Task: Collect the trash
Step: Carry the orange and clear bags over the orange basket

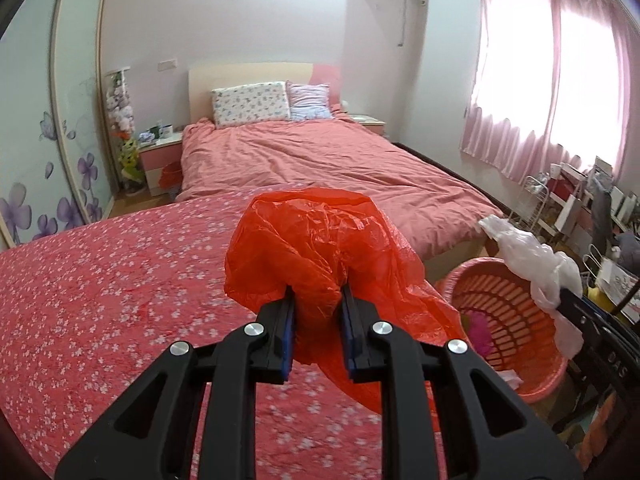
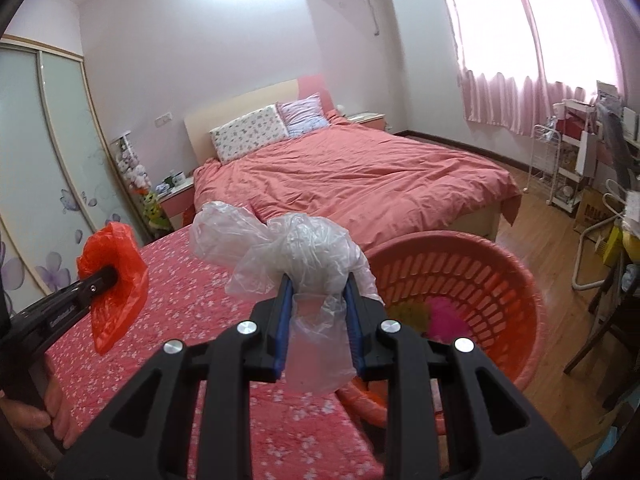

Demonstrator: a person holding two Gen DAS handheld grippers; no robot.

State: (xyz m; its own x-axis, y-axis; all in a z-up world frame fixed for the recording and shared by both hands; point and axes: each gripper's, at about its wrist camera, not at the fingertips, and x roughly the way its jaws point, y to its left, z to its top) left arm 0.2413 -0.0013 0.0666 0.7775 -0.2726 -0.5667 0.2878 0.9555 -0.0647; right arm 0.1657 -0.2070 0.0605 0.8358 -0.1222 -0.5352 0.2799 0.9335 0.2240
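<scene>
Left gripper (image 1: 318,296) is clamped on a crumpled red plastic bag (image 1: 320,244). Right gripper (image 2: 318,286) pinches a clear crinkled plastic bag (image 2: 288,248), both above the floral red quilt (image 1: 120,288) beside the pink slotted plastic basket (image 2: 516,280).

Left gripper (image 1: 318,304): matte black plastic linkage arms with triangular cut-outs, four round silver pivot screws, blue pads lining the inner faces of both fingers. Right gripper (image 2: 316,292): same build, same silver screws and blue pads. Small white lettering on each gripper's side, too blurred to read. Bare hand (image 2: 36,412) at the left gripper's handle.
</scene>
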